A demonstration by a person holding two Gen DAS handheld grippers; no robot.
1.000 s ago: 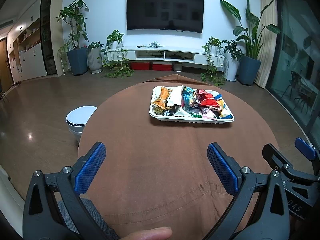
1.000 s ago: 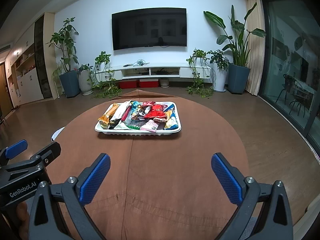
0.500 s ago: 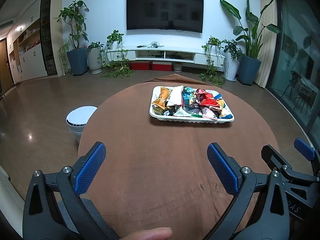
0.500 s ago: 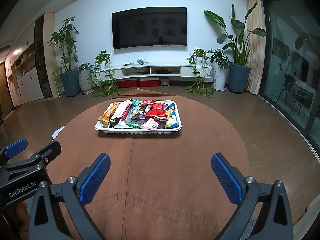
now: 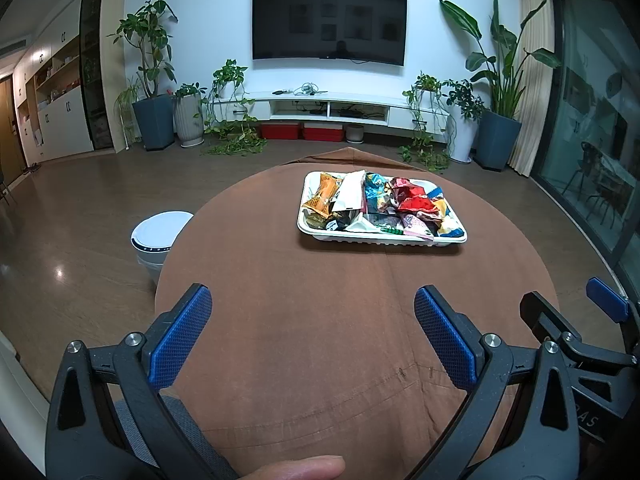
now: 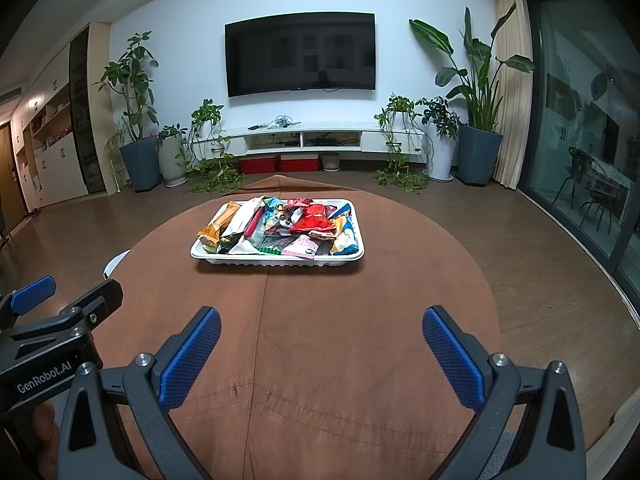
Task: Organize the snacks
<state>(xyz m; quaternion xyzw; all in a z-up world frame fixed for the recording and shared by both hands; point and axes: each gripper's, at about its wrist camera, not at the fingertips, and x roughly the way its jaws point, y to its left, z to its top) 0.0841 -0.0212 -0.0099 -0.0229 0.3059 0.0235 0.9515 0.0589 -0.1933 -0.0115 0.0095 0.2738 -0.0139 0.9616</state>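
Brown cloth covers the round table [image 6: 360,340], whose near half lies bare. White tray [image 6: 276,259] stands on the far half, well apart from both tools; the snacks [image 6: 280,228] lie heaped inside it, none on the cloth. Left gripper [image 5: 312,336] and right gripper [image 6: 320,352] hover low over the near edge, jaws spread wide, holding nothing. Judged stage: packets gathered in the tray fit either sorting yet to come or gathering completed; the heap alone cannot settle which.
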